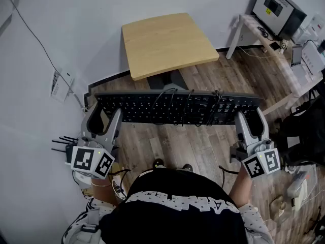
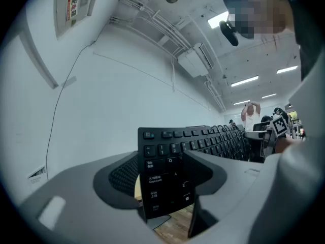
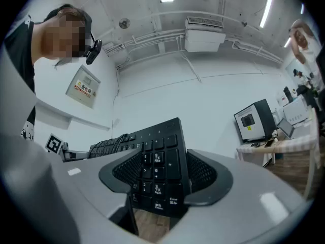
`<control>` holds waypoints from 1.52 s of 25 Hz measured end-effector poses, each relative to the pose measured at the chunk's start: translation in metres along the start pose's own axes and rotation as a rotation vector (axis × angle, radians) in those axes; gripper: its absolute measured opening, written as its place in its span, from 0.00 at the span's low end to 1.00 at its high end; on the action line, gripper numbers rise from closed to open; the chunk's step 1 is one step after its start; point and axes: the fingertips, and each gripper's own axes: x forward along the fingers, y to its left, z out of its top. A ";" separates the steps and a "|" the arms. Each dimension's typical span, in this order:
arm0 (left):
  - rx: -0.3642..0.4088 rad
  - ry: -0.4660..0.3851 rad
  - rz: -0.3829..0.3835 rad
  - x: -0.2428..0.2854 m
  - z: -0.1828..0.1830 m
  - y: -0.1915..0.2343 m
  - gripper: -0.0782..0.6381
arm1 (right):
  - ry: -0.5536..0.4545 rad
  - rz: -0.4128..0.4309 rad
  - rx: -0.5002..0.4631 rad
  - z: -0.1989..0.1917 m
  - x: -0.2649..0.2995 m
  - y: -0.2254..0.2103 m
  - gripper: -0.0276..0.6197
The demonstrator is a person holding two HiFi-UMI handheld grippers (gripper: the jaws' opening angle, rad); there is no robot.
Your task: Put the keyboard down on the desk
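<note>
A long black keyboard (image 1: 177,107) hangs level in the air above the wood floor, its cable bundled across the keys. My left gripper (image 1: 104,117) is shut on its left end, where the Tab and Caps Lock keys (image 2: 161,179) sit between the jaws. My right gripper (image 1: 249,117) is shut on the right end, clamping the number pad (image 3: 158,176). The small light-wood desk (image 1: 167,43) stands just beyond the keyboard, its top bare. The keyboard is short of the desk and does not touch it.
A white wall runs along the left with a cable and a paper sign (image 1: 60,84). A white side table (image 1: 264,34) with a monitor (image 1: 277,8) stands at the far right. A router with antennas (image 1: 63,142) lies on the floor at left, a black bag (image 1: 302,131) at right.
</note>
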 end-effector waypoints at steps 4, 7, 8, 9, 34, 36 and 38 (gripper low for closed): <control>0.000 -0.003 -0.004 0.002 0.000 0.000 0.46 | -0.003 -0.005 -0.006 0.001 0.000 0.000 0.49; 0.001 0.002 -0.009 0.002 -0.001 0.001 0.46 | -0.005 -0.012 -0.008 0.000 -0.001 0.001 0.49; 0.002 0.002 -0.013 0.003 -0.001 0.001 0.46 | -0.004 -0.016 -0.007 0.000 -0.001 0.001 0.49; 0.001 0.004 -0.016 0.004 -0.001 0.001 0.46 | -0.003 -0.020 -0.006 0.000 -0.002 0.001 0.49; -0.008 0.068 -0.043 0.009 0.001 0.003 0.46 | 0.028 -0.062 0.026 -0.002 -0.007 0.004 0.49; -0.001 0.067 -0.052 0.010 0.002 0.003 0.46 | 0.026 -0.070 0.033 -0.003 -0.008 0.004 0.49; 0.001 0.073 -0.051 0.010 0.002 0.002 0.46 | 0.026 -0.071 0.037 -0.004 -0.009 0.003 0.49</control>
